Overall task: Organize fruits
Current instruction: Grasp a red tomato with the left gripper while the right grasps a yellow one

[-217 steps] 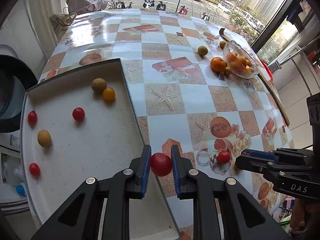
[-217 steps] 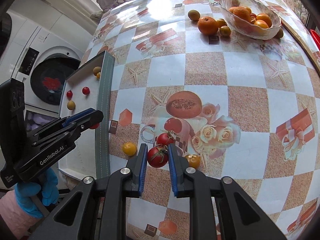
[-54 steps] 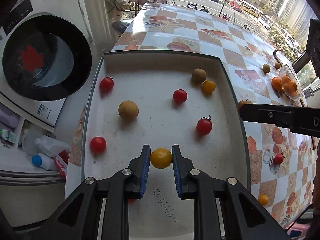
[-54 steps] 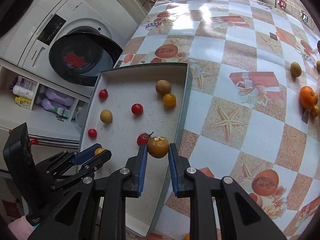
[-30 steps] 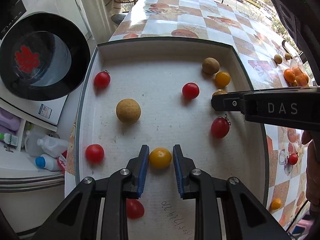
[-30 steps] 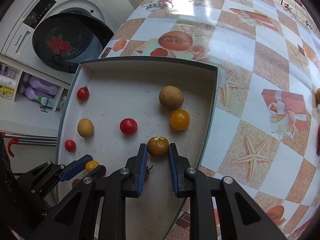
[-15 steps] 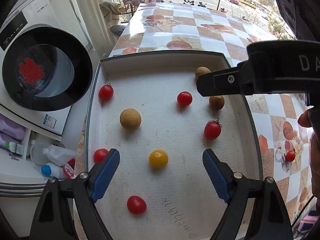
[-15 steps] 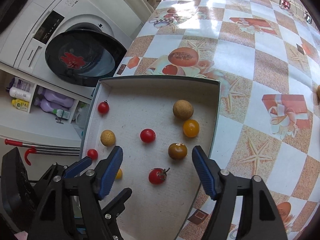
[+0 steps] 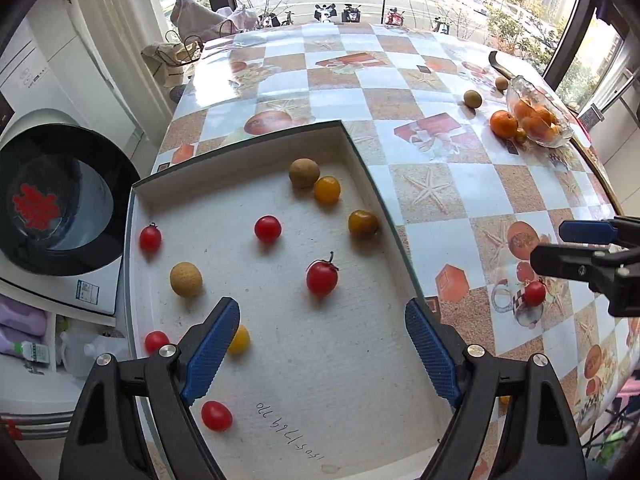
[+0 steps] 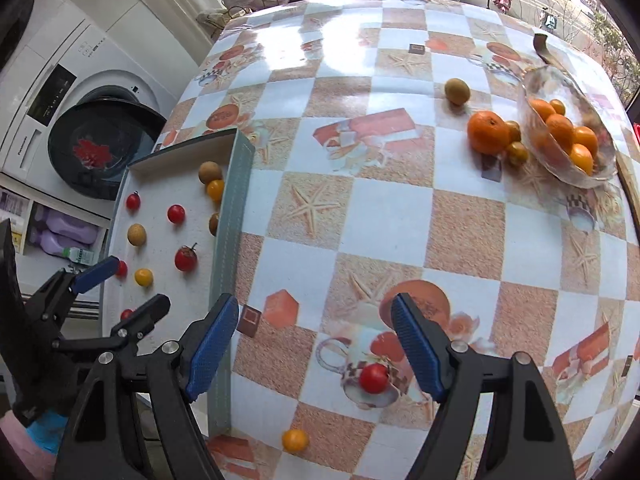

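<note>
A white tray [image 9: 344,360] [image 10: 160,184] at the table's left edge holds several red and yellow cherry tomatoes and brownish fruits. My left gripper [image 9: 322,344] hangs open and empty over the tray's near half; a yellow tomato [image 9: 239,339] lies by its left finger. My right gripper [image 10: 314,344] is open and empty above the table, right of the tray. A red cherry tomato [image 10: 373,378] [image 9: 534,293] lies on the table just below it, and a yellow one [image 10: 295,440] lies nearer the front edge.
A glass bowl [image 10: 592,172] of oranges stands at the far right, with a large orange [image 10: 488,132], small fruits and a kiwi [image 10: 457,91] beside it. A washing machine [image 10: 80,120] with its door open stands left of the table.
Both grippers have opened, leaving their fruits in the tray. The right gripper has swung right, out over the table. The left gripper has drawn back a little.
</note>
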The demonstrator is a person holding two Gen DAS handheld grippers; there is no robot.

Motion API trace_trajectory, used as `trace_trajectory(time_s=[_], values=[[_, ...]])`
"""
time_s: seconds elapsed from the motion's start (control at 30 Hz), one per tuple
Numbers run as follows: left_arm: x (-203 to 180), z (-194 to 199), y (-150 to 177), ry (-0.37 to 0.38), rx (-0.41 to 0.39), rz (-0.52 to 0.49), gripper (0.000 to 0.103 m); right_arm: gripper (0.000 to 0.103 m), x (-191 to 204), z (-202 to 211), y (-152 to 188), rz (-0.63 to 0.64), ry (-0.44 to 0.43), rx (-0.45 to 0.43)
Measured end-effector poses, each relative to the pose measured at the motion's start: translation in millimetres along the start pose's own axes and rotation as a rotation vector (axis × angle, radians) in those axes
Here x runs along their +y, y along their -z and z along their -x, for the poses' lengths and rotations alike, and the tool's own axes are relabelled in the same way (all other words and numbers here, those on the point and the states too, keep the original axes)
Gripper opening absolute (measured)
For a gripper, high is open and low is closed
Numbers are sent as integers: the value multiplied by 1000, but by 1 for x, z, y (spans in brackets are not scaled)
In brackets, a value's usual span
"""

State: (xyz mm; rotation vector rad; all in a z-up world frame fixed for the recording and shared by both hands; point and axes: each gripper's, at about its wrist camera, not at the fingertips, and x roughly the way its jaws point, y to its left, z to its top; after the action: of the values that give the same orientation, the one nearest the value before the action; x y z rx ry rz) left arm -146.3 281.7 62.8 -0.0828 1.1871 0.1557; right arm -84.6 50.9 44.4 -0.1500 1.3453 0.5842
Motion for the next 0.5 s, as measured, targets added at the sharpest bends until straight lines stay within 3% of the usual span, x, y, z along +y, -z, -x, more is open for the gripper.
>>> trace_trajectory(time_s=[0.33, 0.5], values=[[-86, -4, -20, 189, 18, -205, 85, 81, -13, 20, 94, 38, 5, 17], [-123, -26, -20, 254, 67, -288, 85, 62, 1, 13, 118, 73, -24, -1]])
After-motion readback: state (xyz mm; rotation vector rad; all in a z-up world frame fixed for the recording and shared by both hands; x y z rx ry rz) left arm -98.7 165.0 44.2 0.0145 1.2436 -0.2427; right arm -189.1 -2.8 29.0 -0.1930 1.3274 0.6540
